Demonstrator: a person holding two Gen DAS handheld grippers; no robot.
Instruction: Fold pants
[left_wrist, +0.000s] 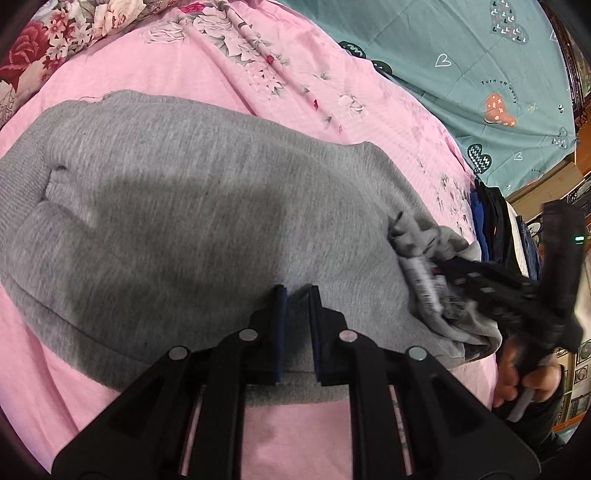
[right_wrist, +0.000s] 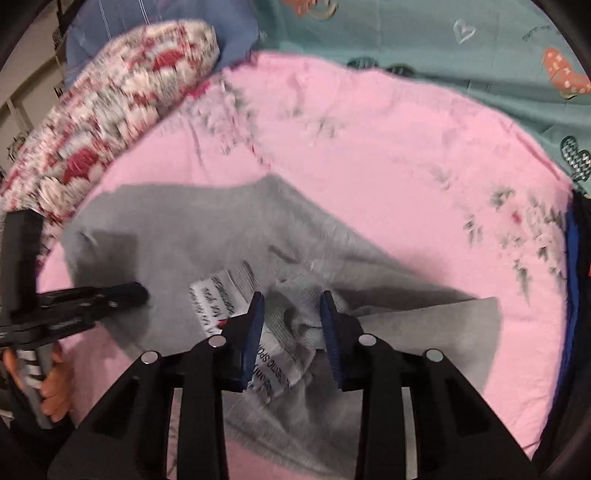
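Left gripper (left_wrist: 297, 325) pinches gray pants (left_wrist: 166, 206) (right gripper (left_wrist: 439, 264) apparently too).

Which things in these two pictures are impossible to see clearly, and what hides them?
- Printed text on the white care label: right wrist view, motion blur and gripper fingers.
- Grey knit pants, near edge: left wrist view, behind the left gripper.
- Grip of the right gripper on the cloth: blurred in both views.
- Stack of dark folded clothes: left wrist view, cut off by the other gripper.
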